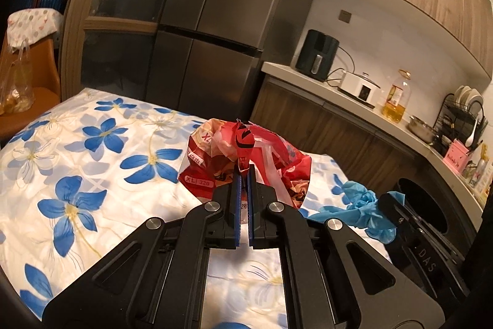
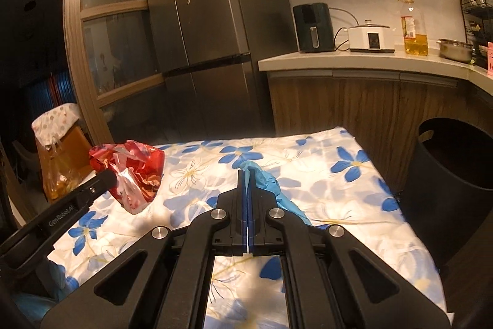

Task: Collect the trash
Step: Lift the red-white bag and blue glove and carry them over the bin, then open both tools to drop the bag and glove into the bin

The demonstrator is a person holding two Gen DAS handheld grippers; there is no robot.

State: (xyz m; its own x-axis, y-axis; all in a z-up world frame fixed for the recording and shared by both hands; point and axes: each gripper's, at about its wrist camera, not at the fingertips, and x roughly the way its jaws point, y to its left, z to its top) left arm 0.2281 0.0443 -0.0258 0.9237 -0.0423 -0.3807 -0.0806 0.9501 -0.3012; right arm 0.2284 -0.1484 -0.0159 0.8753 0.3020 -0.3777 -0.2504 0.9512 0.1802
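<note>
A crumpled red and white plastic bag [image 1: 212, 159] hangs over the floral tablecloth [image 1: 92, 162], and my left gripper [image 1: 244, 171] is shut on a twisted strip at its top. In the right wrist view the same red bag [image 2: 138, 171] hangs at the left gripper's tip [image 2: 107, 174], near the table's left edge. My right gripper [image 2: 246, 173] is shut on a crumpled blue glove [image 2: 268, 184], which trails off to the right of its fingers. The left wrist view shows this blue glove [image 1: 360, 205] bunched at the right gripper's tip [image 1: 389, 201].
A tall black bin [image 2: 456, 156] stands open just off the table's right side, also seen as the bin [image 1: 431, 205]. Behind are a fridge [image 2: 209, 20], a counter [image 2: 354, 60] with appliances and an oil bottle, and a chair [image 2: 61, 156] with a bag at the left.
</note>
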